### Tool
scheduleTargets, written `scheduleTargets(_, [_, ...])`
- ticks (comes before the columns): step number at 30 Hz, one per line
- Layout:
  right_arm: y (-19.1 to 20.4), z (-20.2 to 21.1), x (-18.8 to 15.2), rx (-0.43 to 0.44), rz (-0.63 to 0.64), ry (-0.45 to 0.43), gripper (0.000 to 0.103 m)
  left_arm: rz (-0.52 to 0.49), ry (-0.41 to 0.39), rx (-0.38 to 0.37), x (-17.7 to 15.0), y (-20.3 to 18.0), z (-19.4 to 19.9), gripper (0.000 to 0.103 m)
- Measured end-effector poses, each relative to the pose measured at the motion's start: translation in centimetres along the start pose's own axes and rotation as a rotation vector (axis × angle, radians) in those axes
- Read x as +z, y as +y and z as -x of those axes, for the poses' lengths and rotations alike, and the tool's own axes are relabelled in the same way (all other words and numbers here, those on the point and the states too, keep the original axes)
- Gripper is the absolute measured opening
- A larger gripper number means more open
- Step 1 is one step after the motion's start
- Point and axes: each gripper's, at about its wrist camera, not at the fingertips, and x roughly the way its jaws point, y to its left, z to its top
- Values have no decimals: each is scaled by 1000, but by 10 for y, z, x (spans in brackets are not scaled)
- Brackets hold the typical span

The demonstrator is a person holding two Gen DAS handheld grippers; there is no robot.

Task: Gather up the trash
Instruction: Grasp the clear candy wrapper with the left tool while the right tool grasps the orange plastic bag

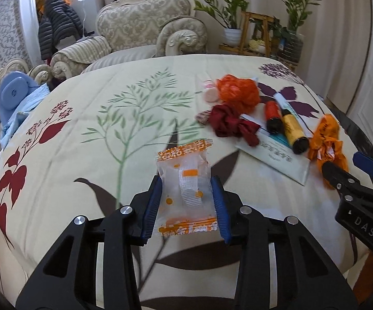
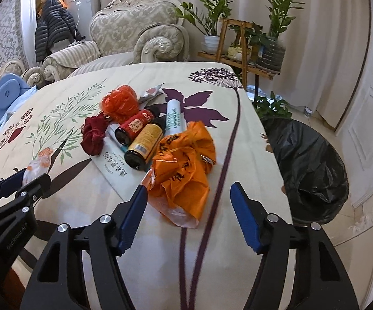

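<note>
Left wrist view shows the left gripper [image 1: 186, 201] clenched on a clear snack wrapper [image 1: 185, 180] with orange print, the blue pads [image 1: 152, 208] pressing its two side edges so the thin film stands up between them rather than sagging; it looks lifted just off the floral tablecloth [image 1: 83, 118], likely because a side pinch is the surest hold on something so light. Farther toward the table's right edge lies the remaining pile: a crumpled red-orange bag [image 1: 238, 91], a dark red wrapper [image 1: 230, 124], a red bottle [image 1: 273, 116] and a yellow bottle [image 1: 295, 131] resting on a white envelope [image 1: 271, 160], and an orange plastic bag [image 1: 327, 142] nearest that edge, with the other gripper's fingers beside it. Right wrist view shows the right gripper [image 2: 187, 206] released, jaws standing wide on either side of the orange plastic bag [image 2: 184, 165], a spread that suits its bulky, crumpled shape; the left pad [image 2: 132, 217] sits just beside the bag's near corner, not yet touching as far as can be told. A white tube [image 2: 175, 115] lies behind the bottles. Off the table's right edge, on the floor, a bin lined with a black bag [image 2: 313, 162] stands open, probably where the trash is meant to go, and it is close to the right gripper's side.
</note>
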Motion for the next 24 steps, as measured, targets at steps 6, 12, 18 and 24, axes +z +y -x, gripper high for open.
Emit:
scheduleTargets(6, [9, 4, 7, -17, 5, -14, 65, 31, 3, 5, 1, 13, -5, 38])
scheduleTargets(12, [10, -11, 10, -49, 1, 23, 65, 43, 3, 10, 2, 23, -10, 38])
scheduleTargets(18, [10, -16, 8, -27, -8, 33, 46, 46, 1, 13, 1, 26, -11, 38])
scheduleTargets(24, [6, -11, 5, -37, -2, 13, 41, 47, 1, -8, 3, 21, -10, 38])
